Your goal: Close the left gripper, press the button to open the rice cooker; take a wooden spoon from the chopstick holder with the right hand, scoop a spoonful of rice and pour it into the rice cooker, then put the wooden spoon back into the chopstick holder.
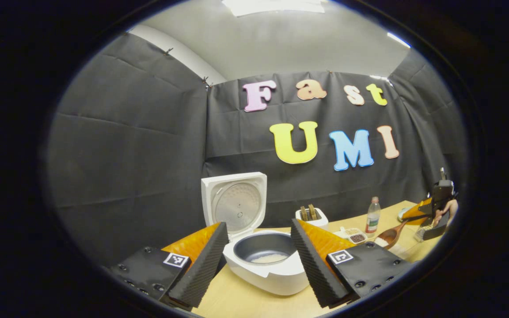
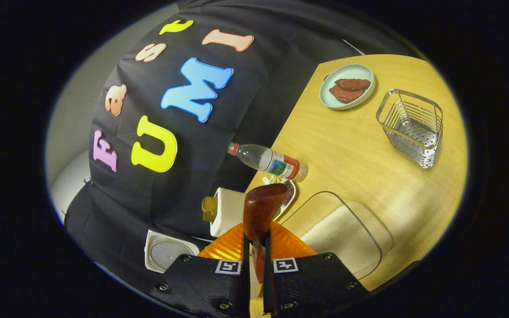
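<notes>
Bottle (image 2: pixel 268 161) beside wire basket (image 2: pixel 412 127)

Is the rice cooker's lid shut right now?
No. In the left gripper view the rice cooker has its lid standing upright behind it, with the dark inner pot exposed.

Glossy reddish-brown wooden spoon (image 2: pixel 261 211), shiny wire-metal rack (image 2: pixel 411 126), smooth white plastic rice cooker (image 1: pixel 267 269), matt pale wood-grain table (image 2: pixel 347 150), ribbed black gripper pads (image 1: pixel 312 260).
</notes>
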The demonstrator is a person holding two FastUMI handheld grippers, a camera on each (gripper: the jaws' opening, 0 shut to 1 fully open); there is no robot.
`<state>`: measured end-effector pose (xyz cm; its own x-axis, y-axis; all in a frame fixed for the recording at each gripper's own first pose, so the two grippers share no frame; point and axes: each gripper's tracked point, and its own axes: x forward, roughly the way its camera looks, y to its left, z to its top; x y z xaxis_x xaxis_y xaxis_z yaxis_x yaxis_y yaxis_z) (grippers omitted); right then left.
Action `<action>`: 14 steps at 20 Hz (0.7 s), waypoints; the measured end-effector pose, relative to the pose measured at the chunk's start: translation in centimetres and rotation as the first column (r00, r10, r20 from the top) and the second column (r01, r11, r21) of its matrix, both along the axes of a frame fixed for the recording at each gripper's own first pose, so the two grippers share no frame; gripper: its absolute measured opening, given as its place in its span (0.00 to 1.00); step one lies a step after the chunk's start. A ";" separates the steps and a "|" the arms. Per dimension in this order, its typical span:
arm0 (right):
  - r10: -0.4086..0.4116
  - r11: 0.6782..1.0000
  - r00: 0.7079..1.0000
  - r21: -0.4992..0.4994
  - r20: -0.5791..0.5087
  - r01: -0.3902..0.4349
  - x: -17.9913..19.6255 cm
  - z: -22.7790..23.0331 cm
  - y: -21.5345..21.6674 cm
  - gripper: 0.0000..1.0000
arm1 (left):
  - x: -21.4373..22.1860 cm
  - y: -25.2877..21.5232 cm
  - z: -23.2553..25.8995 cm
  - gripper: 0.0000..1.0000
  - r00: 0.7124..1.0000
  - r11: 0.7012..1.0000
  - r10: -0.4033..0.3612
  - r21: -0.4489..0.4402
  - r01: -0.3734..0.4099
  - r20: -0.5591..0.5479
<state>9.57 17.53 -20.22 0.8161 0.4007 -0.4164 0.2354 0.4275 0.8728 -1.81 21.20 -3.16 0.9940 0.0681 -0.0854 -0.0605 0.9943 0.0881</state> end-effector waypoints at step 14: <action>0.146 0.973 0.987 0.172 0.068 -0.156 3.7 5.9 12.2 0.12 | -2.7 6.2 -0.6 0.96 0.992 0.992 0.125 -0.018 -0.125 -0.002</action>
